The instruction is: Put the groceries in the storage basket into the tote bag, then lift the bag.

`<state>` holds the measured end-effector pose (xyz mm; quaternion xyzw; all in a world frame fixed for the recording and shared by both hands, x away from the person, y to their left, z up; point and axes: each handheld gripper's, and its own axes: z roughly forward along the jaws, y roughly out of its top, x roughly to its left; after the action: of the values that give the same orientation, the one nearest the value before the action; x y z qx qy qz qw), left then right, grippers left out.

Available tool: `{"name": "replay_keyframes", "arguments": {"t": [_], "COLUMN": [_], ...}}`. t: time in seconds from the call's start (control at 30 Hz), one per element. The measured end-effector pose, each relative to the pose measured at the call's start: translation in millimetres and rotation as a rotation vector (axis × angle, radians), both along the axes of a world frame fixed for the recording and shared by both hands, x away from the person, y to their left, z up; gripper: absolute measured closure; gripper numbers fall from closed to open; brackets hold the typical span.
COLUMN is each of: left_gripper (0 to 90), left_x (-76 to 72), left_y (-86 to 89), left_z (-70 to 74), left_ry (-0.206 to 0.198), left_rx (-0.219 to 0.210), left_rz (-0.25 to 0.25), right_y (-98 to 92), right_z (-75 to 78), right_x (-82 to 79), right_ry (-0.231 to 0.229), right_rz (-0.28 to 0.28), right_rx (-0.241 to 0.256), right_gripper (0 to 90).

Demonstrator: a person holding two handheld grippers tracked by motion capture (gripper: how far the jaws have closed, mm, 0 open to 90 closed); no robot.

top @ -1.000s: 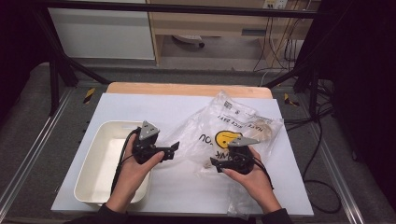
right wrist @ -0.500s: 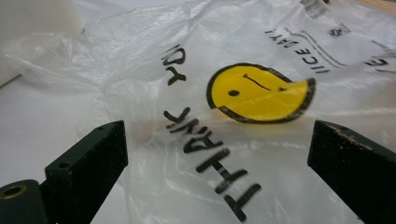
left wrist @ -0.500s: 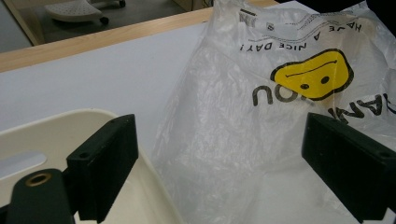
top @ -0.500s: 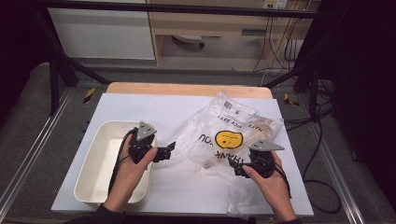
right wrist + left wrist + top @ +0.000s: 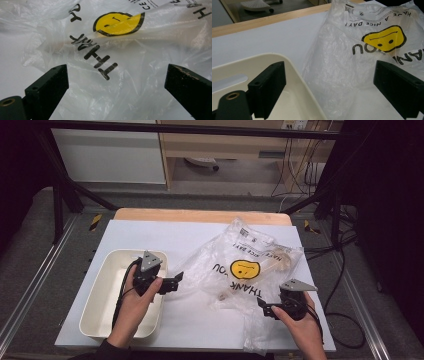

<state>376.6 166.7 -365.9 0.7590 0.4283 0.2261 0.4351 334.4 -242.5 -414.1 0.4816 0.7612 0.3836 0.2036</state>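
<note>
The right gripper (image 5: pixel 263 307) is nearest, close to the front edge of the table (image 5: pixel 200 237). Its jaws are spread wide and hold nothing. A second ago it sat higher up, right at the plastic bag (image 5: pixel 250 265). Now it has pulled back toward the person and a bit to the right, so it is at the bag's near right corner. In the right gripper view the crinkly bag lies just in front of the open jaws.

The left gripper (image 5: pixel 175 281) is a little farther in. It hangs over the right rim of the cream tray (image 5: pixel 105 285), in almost the same spot as before. Its jaws are spread wide too, with nothing between them. They point at the bag's left edge, which is near but not touching.

The bag lies flat in the middle and right part of the white table. It has a yellow smiley face (image 5: pixel 246 268) and black letters. Something pale (image 5: pixel 280 261) shows through it near the far right.
</note>
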Motion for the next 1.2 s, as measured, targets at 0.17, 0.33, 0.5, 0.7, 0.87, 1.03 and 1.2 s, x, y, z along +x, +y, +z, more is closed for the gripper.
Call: {"name": "replay_keyframes", "arguments": {"t": [0.17,0.33,0.5,0.7,0.87,1.03,1.2], "left_gripper": [10.5,10.6,10.6,10.6,10.6,10.8,11.0], "left_x": [-1.6,-2.8,-3.2,-5.2,-5.4,-5.7,-5.4], "left_y": [3.8,4.8,5.2,4.5,4.3,3.1,4.6], "left_z": [0.4,0.9,1.4,1.6,1.4,0.6,1.5], "left_ry": [-0.005,-0.007,-0.012,-0.015,-0.013,-0.010,-0.016], "left_rx": [-0.003,0.000,0.004,0.007,0.008,0.005,0.007], "left_rz": [0.011,0.007,0.006,0.003,-0.002,-0.007,-0.002], "right_y": [-10.7,-20.6,-28.6,-27.2,-19.5,-11.2,-2.6], "right_z": [-3.6,-11.3,-18.4,-27.7,-33.2,-38.0,-39.0], "right_x": [-5.8,-11.0,-15.1,-15.9,-13.1,-8.7,-4.4], "right_ry": [0.016,0.053,0.083,0.134,0.164,0.186,0.177], "right_rz": [-0.026,-0.047,-0.065,-0.053,-0.029,-0.002,0.014], "right_rx": [0.004,0.009,0.015,0.007,-0.013,-0.039,-0.050], "right_gripper": [6.1,5.9,5.9,5.9,6.0,5.7,5.2]}}
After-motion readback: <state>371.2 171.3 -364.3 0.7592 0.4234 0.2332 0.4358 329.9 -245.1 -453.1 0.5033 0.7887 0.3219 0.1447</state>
